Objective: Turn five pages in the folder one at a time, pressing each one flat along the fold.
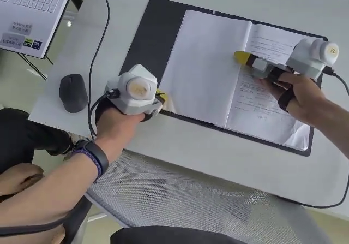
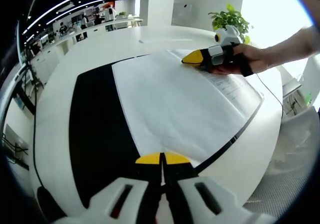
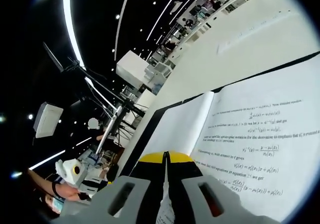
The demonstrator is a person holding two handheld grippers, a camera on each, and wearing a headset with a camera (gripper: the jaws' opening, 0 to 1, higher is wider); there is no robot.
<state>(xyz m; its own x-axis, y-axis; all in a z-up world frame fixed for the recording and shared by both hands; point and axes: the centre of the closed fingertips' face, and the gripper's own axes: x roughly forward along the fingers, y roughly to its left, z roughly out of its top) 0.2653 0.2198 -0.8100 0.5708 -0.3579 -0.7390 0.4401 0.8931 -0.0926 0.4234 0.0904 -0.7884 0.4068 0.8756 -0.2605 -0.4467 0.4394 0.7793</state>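
Far left on the white table [image 1: 218, 162]: the corner of a laptop [image 1: 30, 15], with a dark mouse [image 1: 73, 92] nearer the person. A black cable [image 1: 98, 42] runs down between these and the folder.

Next, the left hand [image 1: 117, 125], with a dark band [image 1: 94, 155] on the wrist, holds the left gripper [image 1: 160, 98] at the folder's near left side. Its jaws are together, with nothing between them. In the left gripper view the left gripper [image 2: 162, 159] has its yellow ends just at the near edge of the white paper, where the paper meets the black cover. Whether they touch the paper cannot be told.

In the middle, the folder [image 1: 155, 34] lies open and flat on the table, with its black inside cover bare on the left. A blank page [image 1: 204, 64] lies over the left half. The right half shows a printed page [image 1: 262, 105] with lines of text and formulae.

To the right, the right hand [image 1: 300, 94] brings the right gripper [image 1: 240, 57] in across the printed page, a cable trailing behind it. Its jaws are closed and empty. The yellow ends lie at the fold, toward the far end of the folder. The right gripper view places the right gripper [image 3: 165, 157] on the printed side, just beside where the blank page rises from the fold.

Nearest the person, a grey mesh chair seat [image 1: 180, 200] shows below the table edge.
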